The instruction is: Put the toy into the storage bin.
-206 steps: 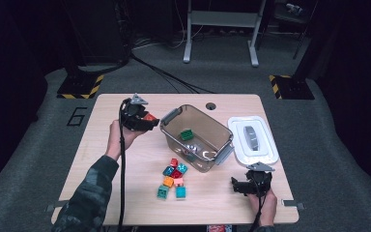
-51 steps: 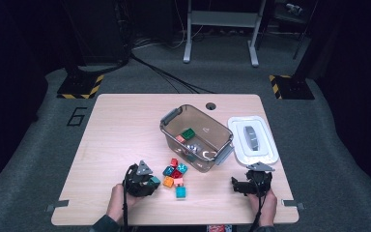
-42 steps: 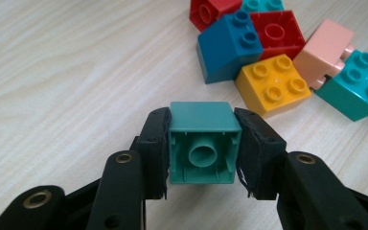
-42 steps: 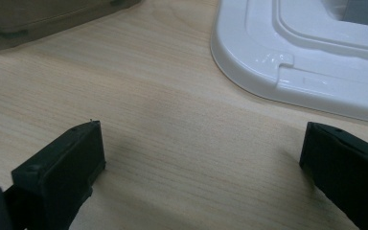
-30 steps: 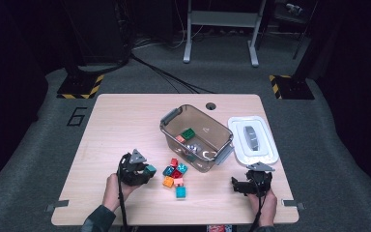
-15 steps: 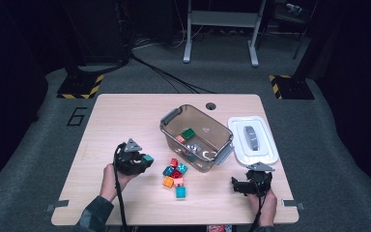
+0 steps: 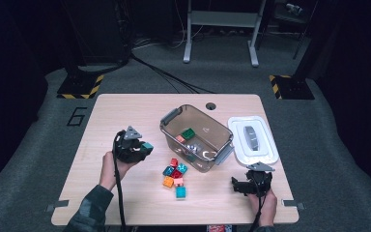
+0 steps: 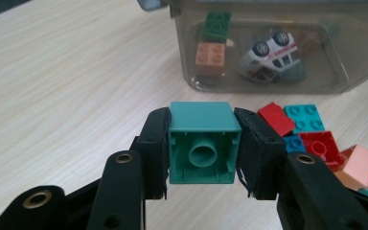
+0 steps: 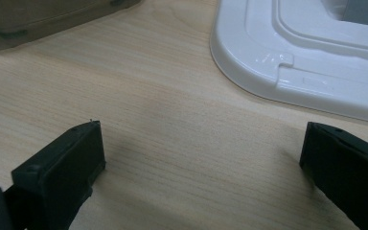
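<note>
The bin (image 7: 197, 137) sits mid-table (image 7: 125, 203); the lid (image 7: 252, 141) lies just right of it. Loose bricks (image 7: 175, 176) lie before the bin, a toy car (image 8: 267, 49) inside it.

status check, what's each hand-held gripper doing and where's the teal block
Left hand-held gripper shut on teal block, short of the bin. Right hand-held gripper open, empty, near white lid. Path to the bin clear.

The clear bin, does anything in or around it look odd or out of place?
Inside the clear bin, the toy car lies tipped on its side, wheels facing the wall, beside a green brick stacked on a peach one. The white lid lies off, beside the bin. Nothing looks spilled or damaged.
</note>
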